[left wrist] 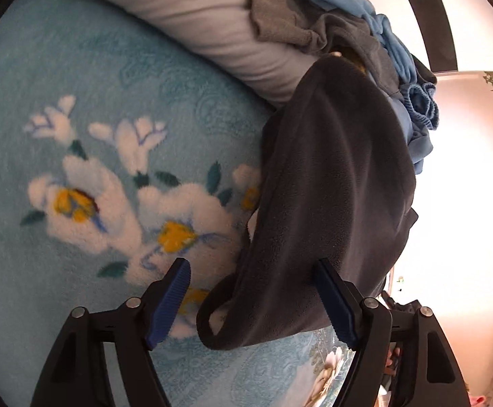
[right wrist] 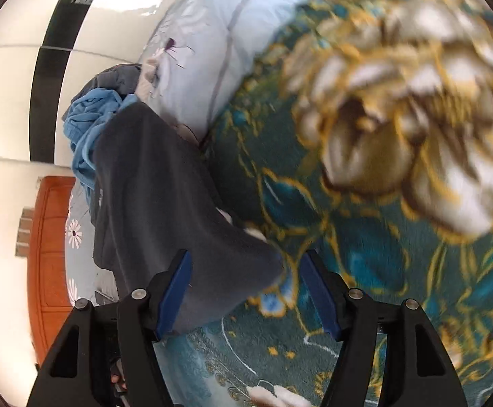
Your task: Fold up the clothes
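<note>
A dark grey fleece garment lies stretched across the bed from a clothes pile toward me. In the left wrist view its rounded lower end lies between the open blue-padded fingers of my left gripper, without being clamped. The same garment shows in the right wrist view, its end lying between the open fingers of my right gripper, nearer the left finger. Blue clothes and grey clothes are piled at the garment's far end.
A light blue blanket with white flowers covers the bed on the left. A teal blanket with gold flowers lies on the right. A white pillow and a pale bolster sit behind. An orange door stands beyond.
</note>
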A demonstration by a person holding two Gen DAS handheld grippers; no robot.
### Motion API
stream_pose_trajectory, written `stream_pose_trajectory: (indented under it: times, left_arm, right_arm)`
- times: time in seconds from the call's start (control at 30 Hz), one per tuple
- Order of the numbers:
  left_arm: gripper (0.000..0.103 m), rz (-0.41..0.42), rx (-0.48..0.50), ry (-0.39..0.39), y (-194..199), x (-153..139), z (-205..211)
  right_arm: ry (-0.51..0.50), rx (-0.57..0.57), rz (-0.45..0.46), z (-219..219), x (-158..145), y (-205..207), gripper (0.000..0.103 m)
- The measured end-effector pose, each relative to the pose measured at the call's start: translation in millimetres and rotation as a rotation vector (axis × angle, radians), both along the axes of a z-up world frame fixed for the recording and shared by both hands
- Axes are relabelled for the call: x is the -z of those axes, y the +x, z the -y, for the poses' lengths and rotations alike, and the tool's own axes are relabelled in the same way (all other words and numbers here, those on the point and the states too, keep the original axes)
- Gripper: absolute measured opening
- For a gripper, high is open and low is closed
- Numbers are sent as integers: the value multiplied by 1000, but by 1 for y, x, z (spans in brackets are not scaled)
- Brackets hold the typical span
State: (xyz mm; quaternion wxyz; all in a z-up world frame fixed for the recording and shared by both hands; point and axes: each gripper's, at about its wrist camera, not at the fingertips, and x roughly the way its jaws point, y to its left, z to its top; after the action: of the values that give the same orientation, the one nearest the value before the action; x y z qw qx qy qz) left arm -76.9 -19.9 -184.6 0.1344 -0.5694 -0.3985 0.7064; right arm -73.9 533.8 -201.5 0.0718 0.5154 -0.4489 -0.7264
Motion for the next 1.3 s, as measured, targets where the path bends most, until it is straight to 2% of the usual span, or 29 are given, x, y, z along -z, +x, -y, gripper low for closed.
stream_pose_trajectory:
  times: [0.13,0.3,0.37,0.47,0.67,0.9,1.0,1.03,1.1,1.13,1.2,1.3]
  left_arm:
    - [81,-2,-2,37,-7,5,-3]
    - [85,-10,6,59,-13,10,-5]
    - [85,-10,11,38,-11,6,-4]
    - [86,-26,56,0,-2,-3,-3]
    - [86,1,60,89,1,12,-18]
    - [88,-28,-25,131,-14,16,-26]
    - [88,-32,-44,118,-16,14,-26]
    - [87,-33,-48,112,-16,12,-26]
    - [76,-31,-59,103,-23,11,-41]
    - [74,-30,-64,99,-27,10,-48]
    - [65,-22,-75,97,-27,6,-45]
    - [53,-13,-87,89,-23,1,-38]
  right_arm:
    - [-64,45,-59,12,3,-11,69]
    - [-30,77,-91,23,4,-24,71]
    - [-37,100,-87,23,7,-27,71]
    - [-29,73,-87,25,6,-30,70]
    - [-38,85,-84,30,5,-27,71]
    - [-46,126,-60,37,8,-36,71]
    - [-48,151,-48,38,8,-35,70]
    - [-48,153,-45,40,6,-34,68]
    - [-46,164,-40,44,3,-36,58]
    - [-45,169,-37,46,1,-37,55]
    - [-50,188,-31,45,-2,-34,44]
    - [-56,192,-28,44,-9,-29,34]
